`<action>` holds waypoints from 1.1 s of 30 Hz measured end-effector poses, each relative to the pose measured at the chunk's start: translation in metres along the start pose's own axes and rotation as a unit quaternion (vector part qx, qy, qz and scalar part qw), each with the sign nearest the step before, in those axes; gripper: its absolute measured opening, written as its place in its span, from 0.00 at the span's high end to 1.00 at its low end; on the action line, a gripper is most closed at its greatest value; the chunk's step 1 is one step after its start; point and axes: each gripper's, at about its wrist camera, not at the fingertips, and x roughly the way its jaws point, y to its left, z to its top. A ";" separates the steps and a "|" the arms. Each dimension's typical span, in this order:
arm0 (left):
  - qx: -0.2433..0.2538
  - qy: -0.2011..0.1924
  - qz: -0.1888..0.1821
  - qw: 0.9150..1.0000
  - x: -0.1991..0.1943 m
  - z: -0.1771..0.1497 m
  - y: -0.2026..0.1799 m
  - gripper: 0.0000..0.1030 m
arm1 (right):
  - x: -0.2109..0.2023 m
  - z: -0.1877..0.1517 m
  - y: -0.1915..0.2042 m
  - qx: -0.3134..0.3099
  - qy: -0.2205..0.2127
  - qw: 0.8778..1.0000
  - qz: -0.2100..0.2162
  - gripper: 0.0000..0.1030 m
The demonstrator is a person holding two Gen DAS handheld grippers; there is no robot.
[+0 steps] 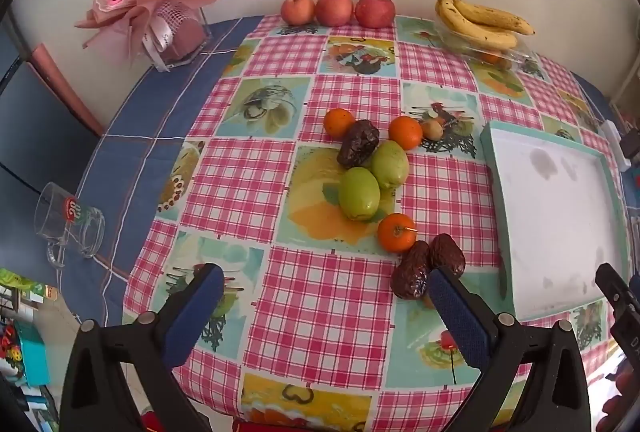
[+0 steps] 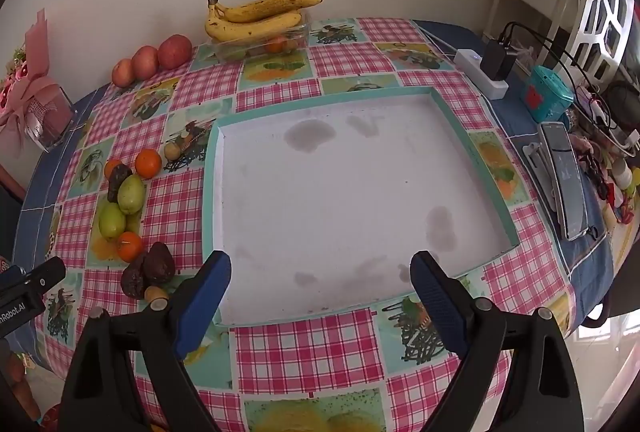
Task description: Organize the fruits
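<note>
On a checked oilcloth table, seen from the left wrist, the left gripper hangs spread wide and empty, its ribbed blue pads apart. Two wrinkled dark dates lie touching at about one o'clock, just beside the right-hand pad, their long axes running roughly toward twelve; a glossy tangerine and two smooth green oval fruits sit beyond. The shallow teal-rimmed tray lies at two o'clock. From the right wrist, the right gripper is likewise wide and empty, poised over the tray's near rim, its stained white floor bare. The fruit cluster sits at ten o'clock, nearer the left gripper, which looks better placed to reach the dates.
</note>
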 end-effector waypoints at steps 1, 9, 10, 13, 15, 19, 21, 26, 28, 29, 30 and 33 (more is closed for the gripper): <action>0.002 -0.001 0.002 1.000 0.003 -0.002 -0.008 0.00 | 0.004 0.002 -0.002 0.001 0.001 1.000 0.000 0.11; 0.019 -0.001 0.002 1.000 0.002 -0.007 -0.018 0.00 | 0.005 0.001 -0.002 0.004 0.009 1.000 -0.004 0.11; 0.025 0.001 0.000 1.000 0.002 -0.005 -0.016 0.00 | 0.005 0.001 -0.001 0.005 0.009 1.000 -0.004 0.11; 0.032 0.000 0.001 0.999 0.001 -0.005 -0.017 0.00 | 0.004 -0.001 -0.003 0.008 0.007 1.000 -0.005 0.11; 0.037 -0.001 0.001 0.999 0.001 -0.006 -0.019 0.00 | 0.004 -0.001 -0.003 0.008 0.007 1.000 -0.005 0.11; 0.045 -0.001 0.003 0.999 0.000 -0.006 -0.022 0.00 | 0.004 -0.001 -0.004 0.008 0.007 1.000 -0.005 0.11; 0.048 -0.001 0.004 0.999 0.000 -0.006 -0.024 0.00 | 0.004 -0.001 -0.003 0.009 0.007 1.000 -0.006 0.11; 0.054 -0.001 0.007 0.999 0.000 -0.005 -0.027 0.00 | 0.004 0.000 -0.003 0.009 0.007 1.000 -0.006 0.11; 0.054 -0.001 0.007 0.999 -0.001 -0.005 -0.028 0.00 | 0.003 0.000 -0.003 0.008 0.007 1.000 -0.006 0.11; 0.054 -0.001 0.007 0.999 -0.001 -0.005 -0.028 0.00 | 0.004 0.000 -0.002 0.009 0.007 1.000 -0.006 0.11; 0.054 -0.001 0.007 0.999 -0.001 -0.005 -0.028 0.00 | 0.004 0.000 -0.002 0.009 0.007 1.000 -0.006 0.11; 0.054 -0.001 0.007 0.999 -0.001 -0.005 -0.028 0.00 | 0.004 0.000 -0.002 0.009 0.007 1.000 -0.007 0.11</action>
